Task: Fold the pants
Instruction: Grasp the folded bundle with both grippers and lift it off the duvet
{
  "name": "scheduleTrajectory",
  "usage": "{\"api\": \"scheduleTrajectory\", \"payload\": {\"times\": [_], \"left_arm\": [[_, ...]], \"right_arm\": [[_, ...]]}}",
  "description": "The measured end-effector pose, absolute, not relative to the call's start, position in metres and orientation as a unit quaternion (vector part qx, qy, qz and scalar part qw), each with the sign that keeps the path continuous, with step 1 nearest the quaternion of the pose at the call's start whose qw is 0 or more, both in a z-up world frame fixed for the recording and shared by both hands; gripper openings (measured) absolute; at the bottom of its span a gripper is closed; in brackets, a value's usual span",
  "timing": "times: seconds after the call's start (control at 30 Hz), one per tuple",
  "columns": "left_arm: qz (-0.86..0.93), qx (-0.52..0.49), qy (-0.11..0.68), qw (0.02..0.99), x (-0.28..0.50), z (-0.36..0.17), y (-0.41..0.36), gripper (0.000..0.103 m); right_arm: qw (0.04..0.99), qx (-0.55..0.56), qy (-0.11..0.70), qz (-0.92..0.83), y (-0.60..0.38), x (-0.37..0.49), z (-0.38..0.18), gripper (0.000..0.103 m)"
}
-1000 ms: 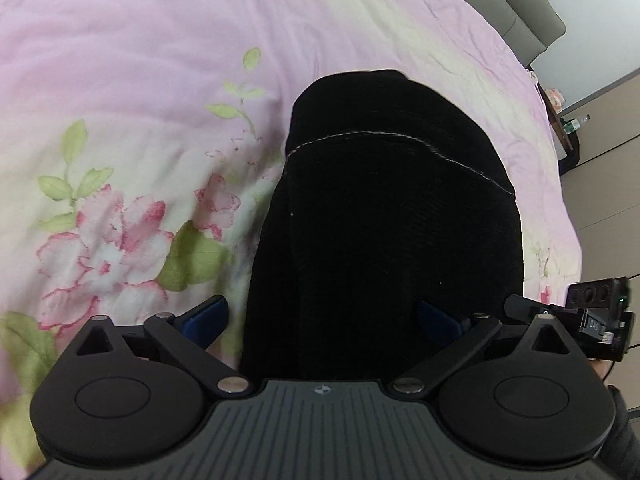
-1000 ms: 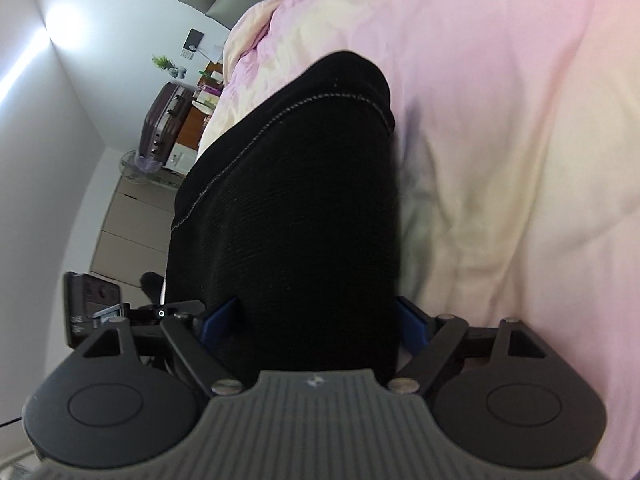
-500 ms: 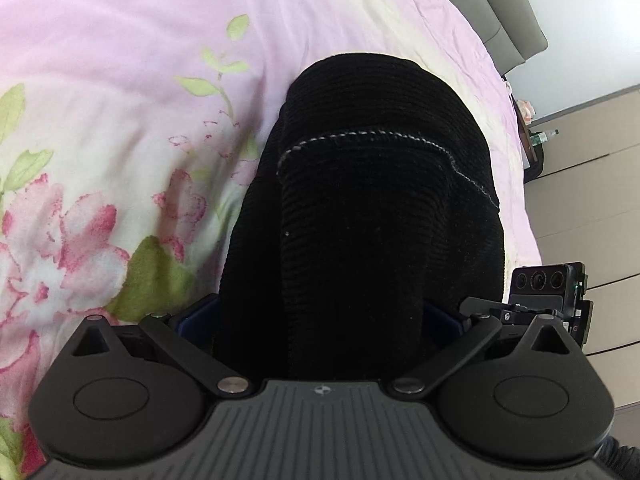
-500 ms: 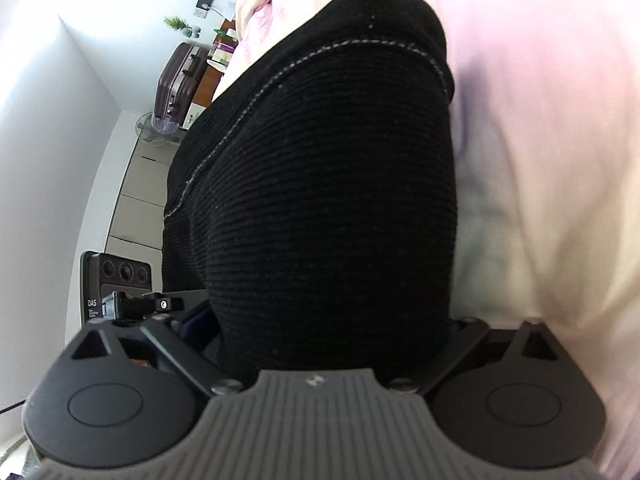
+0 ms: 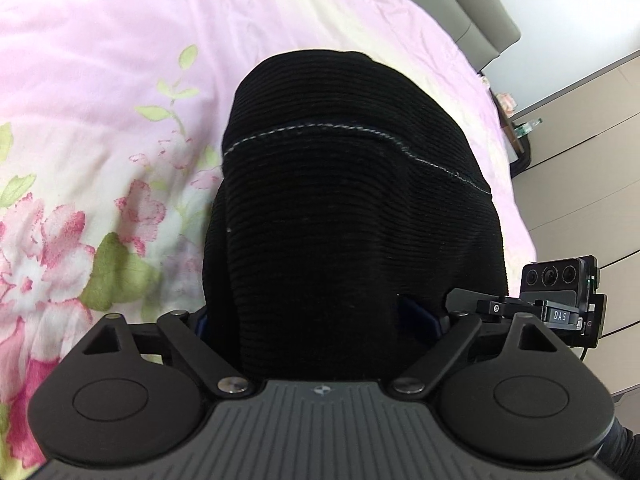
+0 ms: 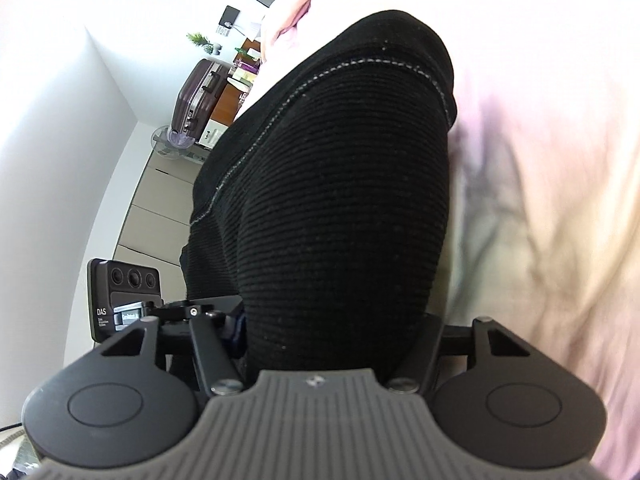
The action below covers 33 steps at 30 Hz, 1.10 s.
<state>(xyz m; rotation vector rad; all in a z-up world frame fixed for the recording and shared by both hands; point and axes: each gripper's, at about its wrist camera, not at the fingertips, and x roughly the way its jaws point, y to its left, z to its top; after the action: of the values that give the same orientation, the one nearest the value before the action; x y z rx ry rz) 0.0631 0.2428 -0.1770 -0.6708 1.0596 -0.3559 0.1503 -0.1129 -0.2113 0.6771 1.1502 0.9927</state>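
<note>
Holding: black pants (image 5: pixel 344 216) lifted over the bed (image 5: pixel 100 80).
Left hand-held gripper (image 5: pixel 320 320): clamped on pants.
Right hand-held gripper (image 6: pixel 332 320): clamped likewise.
Axis: pants extend straight ahead from both, equally near.

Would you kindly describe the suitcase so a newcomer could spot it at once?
In the right wrist view, look past the pink bed cover to the far corner by the white wall. There the suitcase leans tilted above a small fan. It is the only dark purple hard shell with silver trim and a handle.
</note>
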Motion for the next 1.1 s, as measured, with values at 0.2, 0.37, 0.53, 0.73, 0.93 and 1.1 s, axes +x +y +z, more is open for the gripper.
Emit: {"api": "scheduleTrajectory", "payload": {"times": [0.2, 0.37, 0.53, 0.73, 0.93, 1.1], "left_arm": [[-0.187, -0.321, 0.470, 0.800, 0.048, -0.155, 0.241, 0.101], [-0.200, -0.309, 0.458, 0.809, 0.041, -0.130, 0.229, 0.101], [-0.207, -0.299, 0.448, 0.817, 0.037, -0.102, 0.214, 0.101], [-0.227, -0.277, 0.427, 0.830, 0.043, -0.062, 0.186, 0.101], [-0.260, -0.254, 0.406, 0.839, 0.059, -0.024, 0.139, 0.101], [-0.291, -0.238, 0.385, 0.843, 0.080, 0.002, 0.096, 0.101]], "right_arm": [[0.685, 0.286, 0.496, 0.450, -0.123, 0.139, -0.171, 0.056], [0.697, 0.280, 0.483, 0.450, -0.132, 0.125, -0.141, 0.056], [0.707, 0.282, 0.466, 0.450, -0.152, 0.113, -0.117, 0.056], [0.725, 0.285, 0.439, 0.447, -0.189, 0.099, -0.082, 0.056], [0.751, 0.283, 0.405, 0.437, -0.239, 0.091, -0.039, 0.056], [0.776, 0.282, 0.377, 0.419, -0.290, 0.087, -0.006, 0.056]]}}
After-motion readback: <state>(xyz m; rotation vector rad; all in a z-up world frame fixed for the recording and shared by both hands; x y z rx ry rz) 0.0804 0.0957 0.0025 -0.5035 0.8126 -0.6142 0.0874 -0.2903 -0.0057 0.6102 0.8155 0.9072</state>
